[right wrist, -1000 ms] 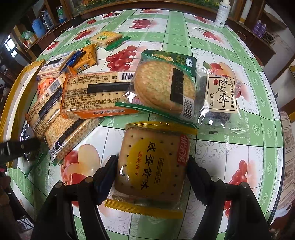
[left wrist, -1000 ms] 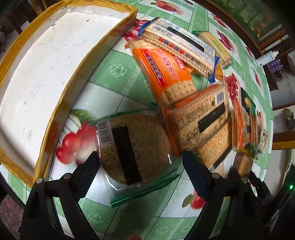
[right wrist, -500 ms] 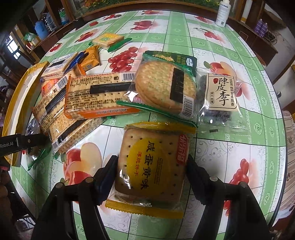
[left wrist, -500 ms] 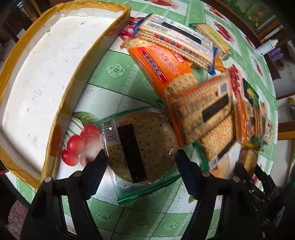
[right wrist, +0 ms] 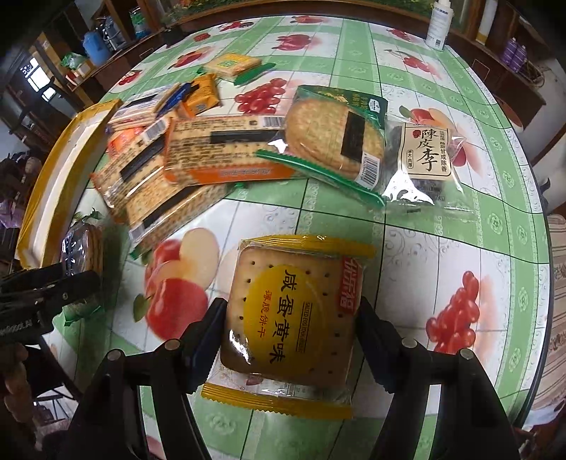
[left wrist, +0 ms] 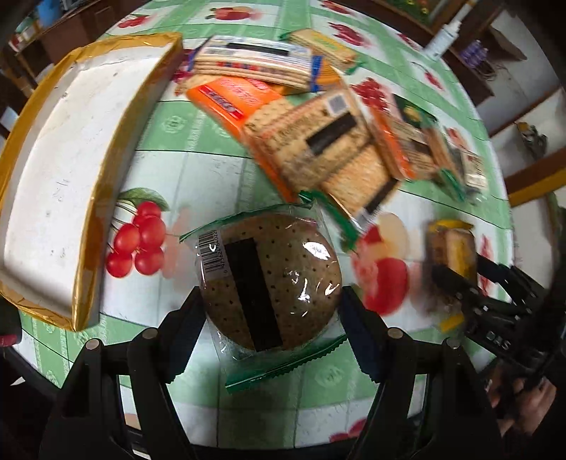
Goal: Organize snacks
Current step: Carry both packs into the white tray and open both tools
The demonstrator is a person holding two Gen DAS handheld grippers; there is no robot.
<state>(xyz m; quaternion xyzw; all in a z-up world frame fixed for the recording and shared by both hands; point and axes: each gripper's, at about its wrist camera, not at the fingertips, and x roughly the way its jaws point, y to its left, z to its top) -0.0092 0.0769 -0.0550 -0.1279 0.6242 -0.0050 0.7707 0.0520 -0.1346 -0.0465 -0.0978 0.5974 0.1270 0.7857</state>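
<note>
While a white box [left wrist: 53, 177] with gold edges sits ahead-left of it, the left gripper [left wrist: 270, 318] pinches a round cracker pack [left wrist: 269, 283] above the table [left wrist: 169, 148], whose cloth shows green tiles and fruit. Beyond lies a pile of cracker packs [right wrist: 198, 155]. The right gripper [right wrist: 290, 329] pinches a yellow cracker pack [right wrist: 293, 318]; far ahead, shelves [right wrist: 88, 46] line the room.

A round table [right wrist: 417, 247] wears an oilcloth of green and white squares printed with cherries, apples and grapes. Dark wooden shelving [right wrist: 116, 39] runs beyond its far edge, holding a blue jug [right wrist: 95, 46]. A white bottle [right wrist: 438, 23] stands at the far edge. Daylight enters through a small window [right wrist: 37, 76] at far left.
</note>
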